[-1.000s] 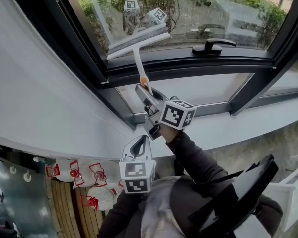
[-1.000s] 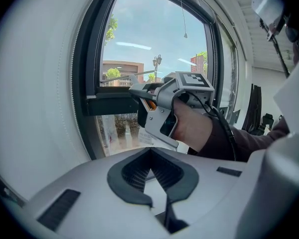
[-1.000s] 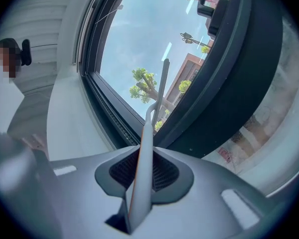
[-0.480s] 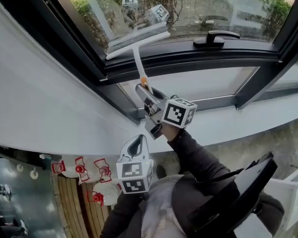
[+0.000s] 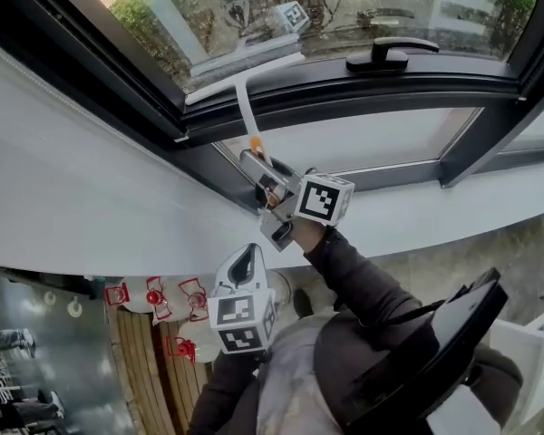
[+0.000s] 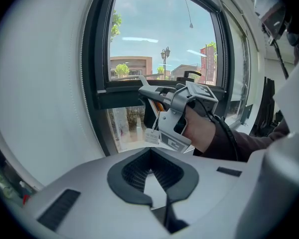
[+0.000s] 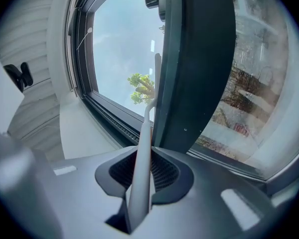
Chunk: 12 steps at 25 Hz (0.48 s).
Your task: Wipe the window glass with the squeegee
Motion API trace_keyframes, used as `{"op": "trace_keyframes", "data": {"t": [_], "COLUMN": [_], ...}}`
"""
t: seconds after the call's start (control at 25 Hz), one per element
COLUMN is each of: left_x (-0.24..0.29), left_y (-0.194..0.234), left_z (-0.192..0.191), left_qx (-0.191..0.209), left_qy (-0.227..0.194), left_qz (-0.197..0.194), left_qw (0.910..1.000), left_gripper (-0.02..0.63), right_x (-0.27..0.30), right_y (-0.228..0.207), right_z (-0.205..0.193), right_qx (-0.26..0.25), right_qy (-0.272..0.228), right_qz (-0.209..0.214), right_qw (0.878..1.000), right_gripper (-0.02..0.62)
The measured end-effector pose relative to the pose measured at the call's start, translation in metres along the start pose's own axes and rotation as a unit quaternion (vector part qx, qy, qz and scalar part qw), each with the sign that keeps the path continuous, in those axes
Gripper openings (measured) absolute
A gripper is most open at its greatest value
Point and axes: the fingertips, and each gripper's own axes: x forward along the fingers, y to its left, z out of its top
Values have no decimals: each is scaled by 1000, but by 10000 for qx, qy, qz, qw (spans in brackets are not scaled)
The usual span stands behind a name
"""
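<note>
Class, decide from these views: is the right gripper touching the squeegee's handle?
Touching. In the right gripper view, the right gripper has its jaws shut on the squeegee's white handle, which runs up between them with no gap on either side.

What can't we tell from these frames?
Squeegee blade's contact with the glass: head view, too small, lost in reflections; right gripper view shows only a thin sliver beside the frame.
Glass above the blade: cut off by head view's top edge.
Red-and-white things on the floor: head view, too small to name.
</note>
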Motion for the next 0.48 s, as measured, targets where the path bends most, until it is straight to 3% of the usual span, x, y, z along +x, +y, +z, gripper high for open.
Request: {"op": "trace_keyframes", "data": {"t": [0.48], "left_x": [-6], "left_y": [-25], "left_z": [-22], "left_qx": [-573], "left_qy": [55], "left_qz": [392], "left_qw": [9976], "left_gripper": [0], "right_x": [-44], "right_y": [13], "right_z": [6], "right_qx": [-390], "right_qy": [404], "right_qz": [256], "right_qw": [9981], "right_gripper": [52]}}
